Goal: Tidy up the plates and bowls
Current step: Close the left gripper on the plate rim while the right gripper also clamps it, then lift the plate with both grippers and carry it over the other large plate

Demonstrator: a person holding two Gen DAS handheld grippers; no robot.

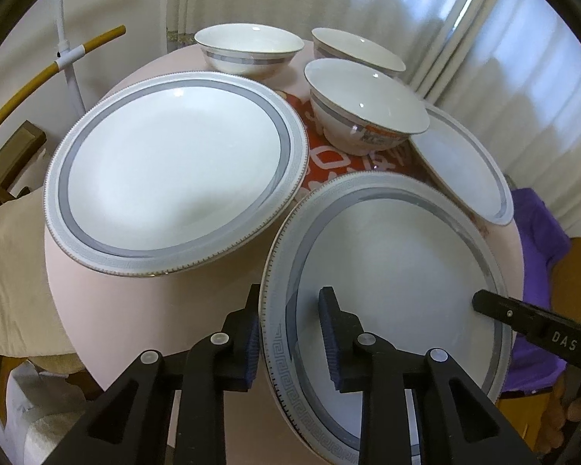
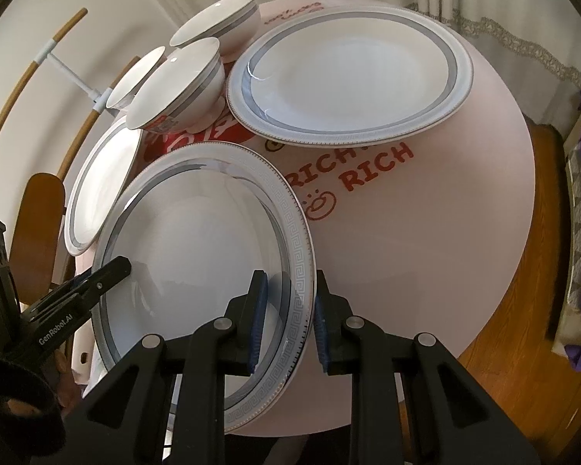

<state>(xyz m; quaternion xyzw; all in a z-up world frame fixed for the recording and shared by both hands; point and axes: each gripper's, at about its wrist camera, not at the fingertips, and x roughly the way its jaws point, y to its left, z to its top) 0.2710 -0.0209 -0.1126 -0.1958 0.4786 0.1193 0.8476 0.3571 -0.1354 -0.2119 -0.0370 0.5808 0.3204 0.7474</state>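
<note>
Nearest to both cameras is a large white plate (image 1: 399,271) with a grey patterned rim, and both grippers hold it by opposite edges. The left gripper (image 1: 290,333) has its jaws narrowed onto the plate's left rim, one blue pad under the outside of the edge and the other on the inner face. The right gripper (image 2: 288,317) is clamped the same way on the plate's right rim, its blue pads pressing either side of the patterned border. Each gripper also shows in the other's view as a black tip reaching over the opposite side of the plate. The plate sits at the near edge of a round pink table (image 2: 426,255) printed with red lettering, and it looks tilted, with its far edge raised. Just beyond it on the left in the left wrist view lies a second large plate (image 1: 174,174), flat on the table and apart from the held one. On the other side, a third plate (image 1: 468,170) sits at the table's edge, partly hidden behind the held plate's rim. Farther back, near the middle of the table, stands a bowl (image 1: 364,112) with a grey band and a label on its side. Behind it, at the far edge, are two more bowls, one to the left (image 1: 248,50) and one to the right (image 1: 356,52). Pale curtains (image 1: 523,58) hang beyond the table.
</note>
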